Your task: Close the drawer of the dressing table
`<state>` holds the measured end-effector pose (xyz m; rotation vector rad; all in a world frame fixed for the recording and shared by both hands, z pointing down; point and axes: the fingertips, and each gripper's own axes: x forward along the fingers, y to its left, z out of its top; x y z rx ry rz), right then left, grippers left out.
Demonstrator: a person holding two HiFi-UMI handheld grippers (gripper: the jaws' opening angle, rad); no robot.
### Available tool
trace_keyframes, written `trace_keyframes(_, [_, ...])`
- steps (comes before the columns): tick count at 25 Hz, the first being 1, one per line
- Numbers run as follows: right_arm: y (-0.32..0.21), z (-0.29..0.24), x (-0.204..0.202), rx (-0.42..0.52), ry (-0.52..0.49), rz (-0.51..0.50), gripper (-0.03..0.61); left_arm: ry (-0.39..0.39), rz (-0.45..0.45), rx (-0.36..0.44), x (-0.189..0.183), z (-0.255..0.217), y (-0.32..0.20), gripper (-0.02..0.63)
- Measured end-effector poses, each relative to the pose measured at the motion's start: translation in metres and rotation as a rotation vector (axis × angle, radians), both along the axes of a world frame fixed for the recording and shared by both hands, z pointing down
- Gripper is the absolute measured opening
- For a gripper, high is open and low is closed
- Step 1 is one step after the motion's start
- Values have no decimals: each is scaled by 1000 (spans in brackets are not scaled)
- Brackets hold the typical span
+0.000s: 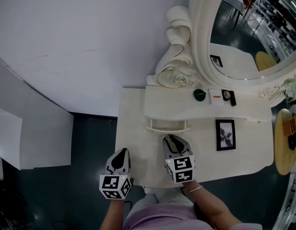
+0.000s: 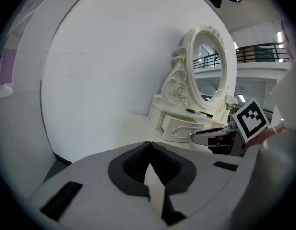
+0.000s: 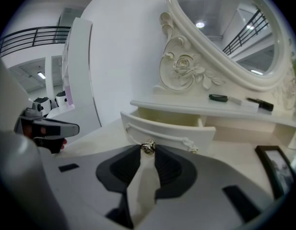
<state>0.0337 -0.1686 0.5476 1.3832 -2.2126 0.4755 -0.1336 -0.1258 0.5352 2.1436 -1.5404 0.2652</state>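
The white dressing table has a small drawer under its shelf, pulled out a short way. In the right gripper view the drawer stands open, showing its pale inside. My right gripper is at the drawer front, its tips shut on the small metal knob. My left gripper hovers over the tabletop to the left, away from the drawer. Its jaws are shut with nothing between them. The right gripper also shows in the left gripper view, reaching to the drawer.
An oval mirror in a carved white frame rises behind the shelf. On the shelf lie a dark green item and small black things. A black photo frame lies right of the drawer. A wooden stool stands far right, a white partition left.
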Motion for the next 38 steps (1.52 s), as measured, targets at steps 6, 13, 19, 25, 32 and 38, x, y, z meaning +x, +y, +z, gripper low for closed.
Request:
trace_keyframes(6, [-6, 0, 0, -6, -5, 1, 97, 1, -4, 0, -1, 0, -4, 0])
trace_keyframes(13, [-14, 1, 0, -6, -12, -7, 95, 1, -5, 0, 1, 1, -10, 0])
trace_keyframes(19, [-21, 1, 0, -2, -14, -14, 95, 1, -10, -2, 1, 2, -15, 0])
trace_keyframes(25, [-29, 1, 1, -10, -18, -22, 95, -1, -19, -9, 0, 3, -20, 0])
trace_keyframes(32, [-34, 2, 0, -12, -21, -28, 95, 2, -19, -7, 1, 3, -26, 0])
trace_keyframes(38, [-40, 0, 0, -6, -29, -28, 96, -1, -22, -6, 1, 2, -28, 0])
